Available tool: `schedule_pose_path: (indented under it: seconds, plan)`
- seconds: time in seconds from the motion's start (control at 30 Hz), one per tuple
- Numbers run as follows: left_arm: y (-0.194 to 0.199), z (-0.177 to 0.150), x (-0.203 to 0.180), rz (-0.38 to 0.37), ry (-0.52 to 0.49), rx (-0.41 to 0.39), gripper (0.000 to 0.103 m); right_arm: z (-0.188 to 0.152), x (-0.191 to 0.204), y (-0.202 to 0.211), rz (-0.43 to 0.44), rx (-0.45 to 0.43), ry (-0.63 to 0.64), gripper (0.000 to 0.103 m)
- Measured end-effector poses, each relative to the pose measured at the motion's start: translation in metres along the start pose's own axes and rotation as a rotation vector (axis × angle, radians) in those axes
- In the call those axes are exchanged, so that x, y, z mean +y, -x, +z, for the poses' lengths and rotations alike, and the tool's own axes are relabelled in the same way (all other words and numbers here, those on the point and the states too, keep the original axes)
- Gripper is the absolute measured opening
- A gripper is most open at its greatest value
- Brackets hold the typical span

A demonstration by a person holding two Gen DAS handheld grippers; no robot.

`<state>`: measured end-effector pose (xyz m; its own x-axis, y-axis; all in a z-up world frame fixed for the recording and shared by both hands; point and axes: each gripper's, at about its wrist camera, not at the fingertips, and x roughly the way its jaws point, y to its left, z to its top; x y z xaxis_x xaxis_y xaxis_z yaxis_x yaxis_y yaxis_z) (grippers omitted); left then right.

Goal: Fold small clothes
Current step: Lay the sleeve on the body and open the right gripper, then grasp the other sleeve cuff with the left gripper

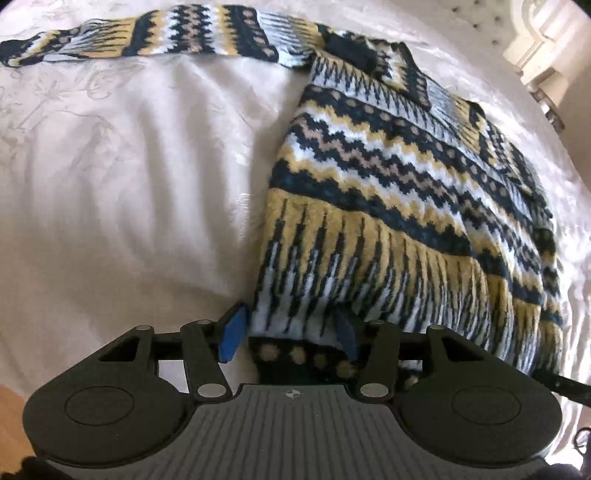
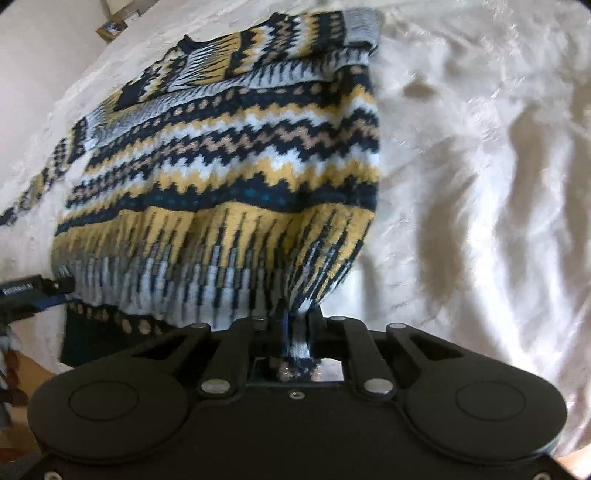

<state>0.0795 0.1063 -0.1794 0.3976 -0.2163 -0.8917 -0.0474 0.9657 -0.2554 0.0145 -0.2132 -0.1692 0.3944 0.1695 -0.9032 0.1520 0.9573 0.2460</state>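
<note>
A patterned knit sweater (image 1: pixel 388 177) in navy, yellow and white lies on a white bedspread (image 1: pixel 129 184). One sleeve (image 1: pixel 147 33) stretches out flat to the far left. My left gripper (image 1: pixel 288 332) is open, its blue-padded fingers (image 1: pixel 232 334) astride the sweater's near hem corner. In the right wrist view the sweater (image 2: pixel 229 155) fills the middle, one sleeve folded over the chest. My right gripper (image 2: pixel 293 325) is shut on the sweater's hem, which is bunched between the fingers and lifted a little. The left gripper (image 2: pixel 55 291) shows at the hem's other corner.
The white bedspread (image 2: pixel 480 184) is wrinkled to the right of the sweater. A white tufted headboard (image 1: pixel 480 22) and white furniture (image 1: pixel 535 48) stand beyond the bed. A wooden floor strip (image 1: pixel 11 413) shows at the near bed edge.
</note>
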Motion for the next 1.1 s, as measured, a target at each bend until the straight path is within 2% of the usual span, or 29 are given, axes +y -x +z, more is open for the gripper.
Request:
schedule_pose_path:
  seconds: [0.03,0.07,0.13,0.2,0.27,0.3,0.37,0.43,0.47,0.53,0.6,0.63,0.7,0.83,0.9,1.0,1.1]
  plan:
    - [0.0,0.0,-0.001,0.014,-0.013,0.005,0.043,-0.001,-0.003,-0.001,-0.017,0.004,-0.015,0.015]
    - [0.0,0.001,-0.002,0.042,-0.031,0.014,0.027,-0.002,-0.006,-0.004,-0.036,0.015,-0.033,0.015]
    - [0.003,-0.003,0.004,0.062,-0.03,0.021,0.023,-0.003,-0.008,-0.008,-0.052,0.028,-0.044,0.016]
    - [0.002,-0.004,0.011,0.097,-0.004,0.046,0.015,-0.001,-0.003,-0.011,-0.067,0.034,-0.025,0.017]
    - [0.002,-0.004,0.017,0.092,0.008,0.062,0.017,0.002,0.003,-0.012,-0.086,0.044,-0.016,0.029]
    - [0.005,-0.004,0.019,0.076,0.01,0.063,0.017,0.004,0.006,-0.011,-0.095,0.043,-0.023,0.031]
    - [0.015,-0.002,0.023,0.033,0.014,0.041,0.018,0.008,0.01,-0.005,-0.109,0.016,-0.029,0.061]
    - [0.027,0.001,0.029,0.017,0.017,0.015,0.027,0.011,0.015,0.004,-0.113,-0.023,-0.017,0.078]
    - [0.034,0.002,0.034,0.011,0.023,-0.003,0.035,0.015,0.017,0.007,-0.111,-0.038,-0.009,0.079]
    - [0.049,0.009,0.045,-0.009,0.041,-0.043,0.044,0.022,0.023,0.013,-0.118,-0.059,0.0,0.081]
    - [0.06,0.022,0.056,-0.003,0.055,-0.072,0.061,0.031,0.032,0.018,-0.125,-0.081,0.004,0.09]
    - [0.066,0.029,0.064,0.004,0.06,-0.089,0.064,0.036,0.037,0.02,-0.125,-0.093,0.004,0.095]
    - [0.075,0.048,0.078,0.012,0.072,-0.12,0.068,0.046,0.049,0.022,-0.118,-0.112,0.002,0.096]
    - [0.094,0.087,0.121,0.056,0.111,-0.196,0.069,0.064,0.081,0.016,-0.085,-0.117,0.022,0.102]
    - [0.098,0.109,0.145,0.083,0.125,-0.223,0.07,0.072,0.103,0.011,-0.061,-0.116,0.042,0.102]
    - [0.1,0.137,0.177,0.124,0.142,-0.242,0.075,0.081,0.132,0.003,-0.006,-0.112,0.065,0.102]
    - [0.099,0.159,0.204,0.156,0.153,-0.255,0.079,0.088,0.161,-0.005,0.01,-0.13,0.105,0.102]
